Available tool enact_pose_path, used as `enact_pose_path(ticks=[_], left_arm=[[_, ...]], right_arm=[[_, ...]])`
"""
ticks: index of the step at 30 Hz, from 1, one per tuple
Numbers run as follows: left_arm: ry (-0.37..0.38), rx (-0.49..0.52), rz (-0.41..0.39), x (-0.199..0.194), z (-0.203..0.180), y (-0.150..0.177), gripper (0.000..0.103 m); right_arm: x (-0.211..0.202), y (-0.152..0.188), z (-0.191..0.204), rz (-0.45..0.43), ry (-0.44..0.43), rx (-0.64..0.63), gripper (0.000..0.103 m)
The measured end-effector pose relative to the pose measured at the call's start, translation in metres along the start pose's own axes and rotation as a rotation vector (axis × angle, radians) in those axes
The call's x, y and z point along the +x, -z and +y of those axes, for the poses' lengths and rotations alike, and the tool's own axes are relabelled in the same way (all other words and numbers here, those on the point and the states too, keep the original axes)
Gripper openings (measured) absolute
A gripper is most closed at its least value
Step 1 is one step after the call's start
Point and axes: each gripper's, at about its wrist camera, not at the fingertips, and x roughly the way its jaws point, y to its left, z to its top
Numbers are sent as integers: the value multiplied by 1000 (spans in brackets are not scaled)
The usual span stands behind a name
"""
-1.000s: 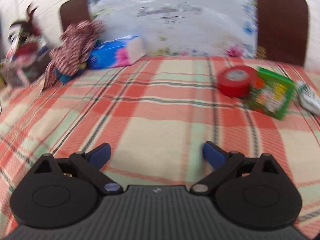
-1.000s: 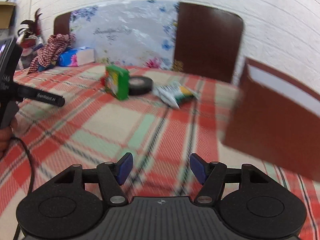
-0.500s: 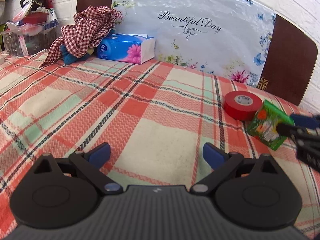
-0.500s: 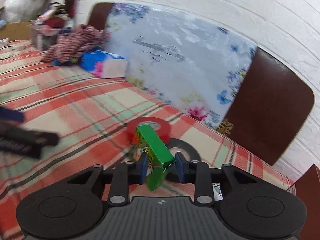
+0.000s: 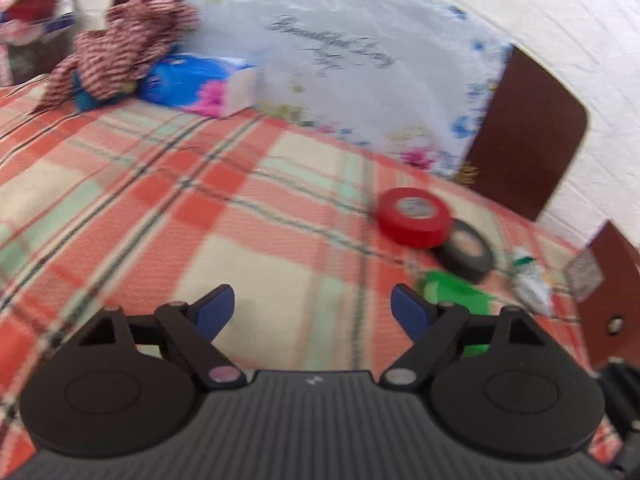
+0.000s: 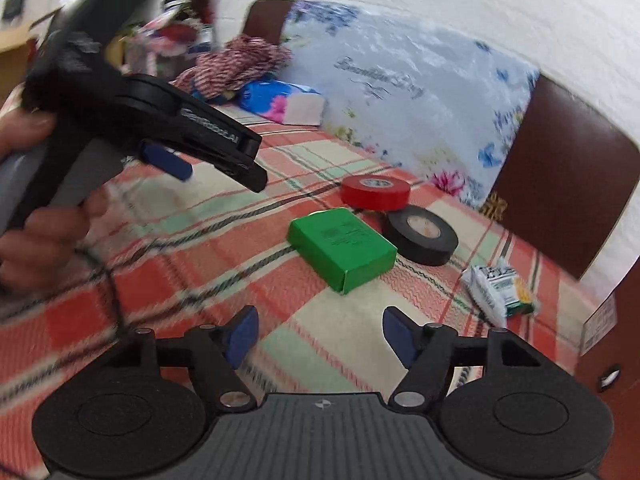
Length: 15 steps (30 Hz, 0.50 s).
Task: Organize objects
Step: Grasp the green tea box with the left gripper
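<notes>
Jaws wide and empty on both the left gripper [image 5: 312, 308] and right gripper [image 6: 318, 334], green box [image 6: 342, 248] flat on the bench beside (nearly touching) tape rolls [image 6: 420, 234], so liable to knock them.

The tabletop [image 6: 168, 280] is covered in a plaid of coral red, cream and mint green, crossed by thin dark lines. A plain bright green box [image 6: 342, 248] is seen beside a red tape roll [image 6: 376, 192] and a black tape roll [image 6: 420, 234]. A white packet [image 6: 498, 286] is printed with green and yellow. The tissue pack [image 5: 196, 84] is coloured blue with a pink flower, and the cloth [image 5: 124, 48] is checked red and white. A pale sheet [image 5: 360, 60] is patterned with blue and pink flowers and dark script.
</notes>
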Motion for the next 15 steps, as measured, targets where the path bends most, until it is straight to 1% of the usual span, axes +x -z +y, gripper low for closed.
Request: enact_pose_path(ticks=[1,2,3,4,5,6,7,8,9,10,12,15], left_arm=[[19,24,0,3,-11,-4,86],[50,38,12,7,-19,-7,86],[89,49,43,15,-27,-11,86],[121,64,81,24,-35,-14,82],[130,91,119,34,-46,-15,79],[109,136,162,46,-57,-13,71],[87,174,183,56,-65,-10,71],[95,184,159,55,-67,-8,69],[122,170,174,55,-67,-8,56],[159,146,196,54,-67,-9,48],[161,148,211,47,-70,-7,48],[182,131,220,30,-76,2,48]], right_arm=[[7,-4,-4,7,-5,42,67],[15,-8,-9,12,-2,80,70],[24,-12,-14,17,5,113,72],[32,-15,-19,23,13,144,73],[42,-18,-24,32,18,172,74],[50,-20,-28,41,10,204,73],[56,-21,-34,45,-8,240,73],[58,-21,-37,53,-28,267,66],[57,-21,-37,44,-46,271,55],[54,-20,-34,41,-61,258,52],[44,-17,-28,31,-46,226,47],[22,-6,-27,9,-37,258,44]])
